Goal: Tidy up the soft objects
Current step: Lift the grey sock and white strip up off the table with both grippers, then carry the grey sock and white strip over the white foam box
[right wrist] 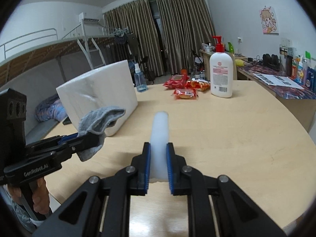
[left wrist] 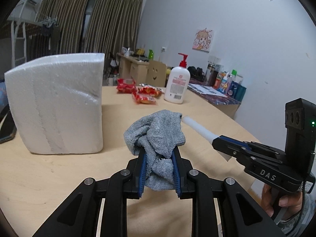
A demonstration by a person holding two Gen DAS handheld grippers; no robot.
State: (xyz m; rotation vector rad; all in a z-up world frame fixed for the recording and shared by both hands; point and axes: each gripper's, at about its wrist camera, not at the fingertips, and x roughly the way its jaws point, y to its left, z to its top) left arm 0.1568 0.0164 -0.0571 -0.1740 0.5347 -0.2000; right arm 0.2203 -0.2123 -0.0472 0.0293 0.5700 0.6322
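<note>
My left gripper point(left wrist: 159, 155) is shut on a crumpled grey cloth point(left wrist: 158, 132) and holds it above the wooden table point(left wrist: 59, 173). My right gripper point(right wrist: 158, 146) is shut on a white foam tube point(right wrist: 160, 126) that points forward over the table. In the left wrist view the right gripper point(left wrist: 215, 143) comes in from the right with the foam tube point(left wrist: 197, 128) just right of the cloth. In the right wrist view the left gripper point(right wrist: 83, 138) holds the cloth point(right wrist: 98, 119) at the left. A large white foam block point(left wrist: 59, 102) stands on the table at the left; it also shows in the right wrist view point(right wrist: 98, 92).
Red snack packets point(left wrist: 145, 93) and a white pump bottle point(left wrist: 177, 84) stand at the table's far side. A blue spray bottle point(right wrist: 140, 79) stands behind the foam block. A phone point(left wrist: 7, 132) lies at the left edge. A cluttered desk point(right wrist: 286, 85) lies to the right.
</note>
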